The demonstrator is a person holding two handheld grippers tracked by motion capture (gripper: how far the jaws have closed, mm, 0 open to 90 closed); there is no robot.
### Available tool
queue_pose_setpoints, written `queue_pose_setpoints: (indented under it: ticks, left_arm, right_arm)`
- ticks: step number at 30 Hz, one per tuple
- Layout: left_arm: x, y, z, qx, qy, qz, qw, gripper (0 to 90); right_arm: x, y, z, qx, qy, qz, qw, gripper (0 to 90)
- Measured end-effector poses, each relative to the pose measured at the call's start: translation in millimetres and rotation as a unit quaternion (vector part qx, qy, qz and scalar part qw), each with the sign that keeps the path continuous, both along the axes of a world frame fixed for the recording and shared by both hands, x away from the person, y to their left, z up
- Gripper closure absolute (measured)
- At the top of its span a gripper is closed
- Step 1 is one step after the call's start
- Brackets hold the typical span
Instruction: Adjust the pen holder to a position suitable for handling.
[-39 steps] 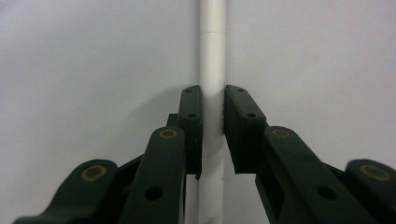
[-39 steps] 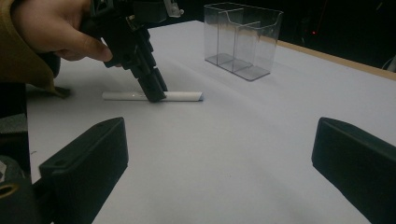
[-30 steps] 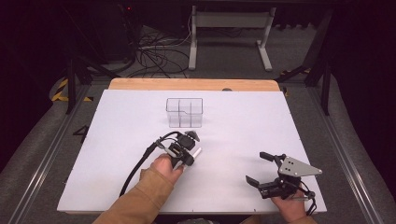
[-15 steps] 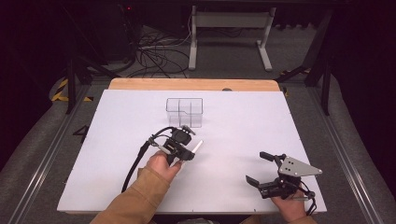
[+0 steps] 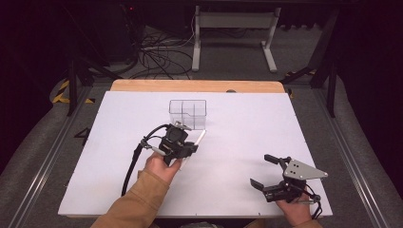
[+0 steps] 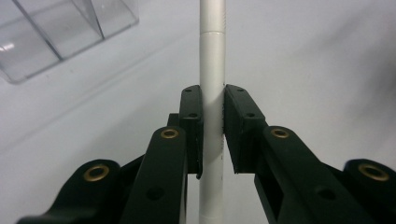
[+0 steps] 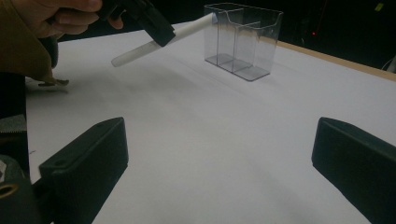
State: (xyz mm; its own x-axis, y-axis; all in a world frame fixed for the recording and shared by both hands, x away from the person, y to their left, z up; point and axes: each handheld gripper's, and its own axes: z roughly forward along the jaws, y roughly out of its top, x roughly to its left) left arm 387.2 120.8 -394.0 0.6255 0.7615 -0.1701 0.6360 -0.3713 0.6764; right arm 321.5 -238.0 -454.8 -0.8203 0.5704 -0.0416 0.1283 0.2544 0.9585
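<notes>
My left gripper has its jaws clamped on the slim white plastic pen, held off the white table. Its long axis aims toward the clear plastic 3-compartment holder just ahead. My right gripper rests well apart, jaws wide and empty.

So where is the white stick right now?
The white stick is clamped in the left gripper, lifted off the table left of centre in the high view, its far tip pointing toward the clear plastic box just beyond it.
</notes>
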Motion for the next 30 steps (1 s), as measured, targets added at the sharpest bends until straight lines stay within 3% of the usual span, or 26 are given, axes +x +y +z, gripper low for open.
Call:
queue_pose_setpoints:
  ticks: [1,3,4,6,8,11,13,14,16,17,18,21,22,25,27,30]
  left_arm:
    - [-1.5,2.2,2.3,-0.010,-0.015,0.001,0.9998,78.5]
    - [-2.3,3.2,3.5,-0.018,-0.022,0.001,0.9996,78.5]
    - [-4.1,5.3,5.9,-0.029,-0.040,0.003,0.9988,78.5]
    - [-5.8,7.2,8.3,-0.042,-0.056,0.004,0.9976,78.5]
    - [-6.6,8.5,9.5,-0.047,-0.064,0.003,0.9969,78.5]
    - [-9.4,10.6,12.2,-0.062,-0.088,0.003,0.9942,78.5]
    - [-11.8,12.9,13.7,-0.078,-0.113,0.001,0.9905,78.5]
    - [-11.8,12.9,13.7,-0.078,-0.113,0.001,0.9905,78.5]
    - [-12.6,15.3,15.1,-0.094,-0.125,0.003,0.9878,78.5]
    - [-12.6,15.3,15.1,-0.094,-0.125,0.003,0.9878,78.5]
    - [-12.2,17.0,15.9,-0.102,-0.133,0.003,0.9859,78.5]
    - [-12.1,17.8,16.5,-0.109,-0.140,0.004,0.9842,78.5]
    - [-12.4,18.6,16.5,-0.115,-0.154,-0.001,0.9813,78.4]
    - [-12.6,18.9,16.3,-0.117,-0.165,0.001,0.9794,78.4]
    - [-12.5,20.2,15.3,-0.127,-0.177,0.000,0.9759,78.4]
    - [-11.2,21.7,15.2,-0.132,-0.179,0.000,0.9749,78.4]
  right_arm:
    - [-0.1,0.0,0.0,0.000,-0.001,0.000,1.0000,3.9]
    - [-0.1,-0.1,0.0,0.000,-0.001,0.000,1.0000,3.9]
    - [-0.1,-0.1,-0.1,0.000,-0.001,0.000,1.0000,3.9]
    - [-0.1,-0.1,-0.1,0.000,-0.001,0.001,1.0000,3.9]
    - [-0.3,-0.2,-0.1,0.000,-0.001,0.001,1.0000,3.9]
    - [-0.3,-0.2,-0.1,0.000,-0.001,0.001,1.0000,3.9]
    - [-0.3,-0.2,-0.2,0.000,-0.001,0.001,1.0000,3.9]
    - [-0.3,-0.2,-0.2,0.000,-0.001,0.001,1.0000,3.9]
    - [-0.3,-0.2,-0.2,0.000,-0.001,0.002,1.0000,3.9]
    - [-0.3,-0.2,-0.2,0.000,-0.001,0.002,1.0000,3.9]
    - [-0.4,-0.1,-0.3,0.000,-0.001,0.002,1.0000,3.9]
    - [-0.3,-0.1,-0.3,0.000,-0.001,0.002,1.0000,3.9]
    - [-0.3,-0.1,-0.3,0.000,-0.001,0.002,1.0000,3.9]
    - [-0.5,-0.2,-0.2,-0.001,-0.001,0.002,1.0000,3.9]
    - [-0.6,-0.2,-0.2,-0.001,-0.001,0.002,1.0000,3.9]
    - [-0.6,-0.2,-0.2,-0.001,-0.001,0.002,1.0000,3.9]
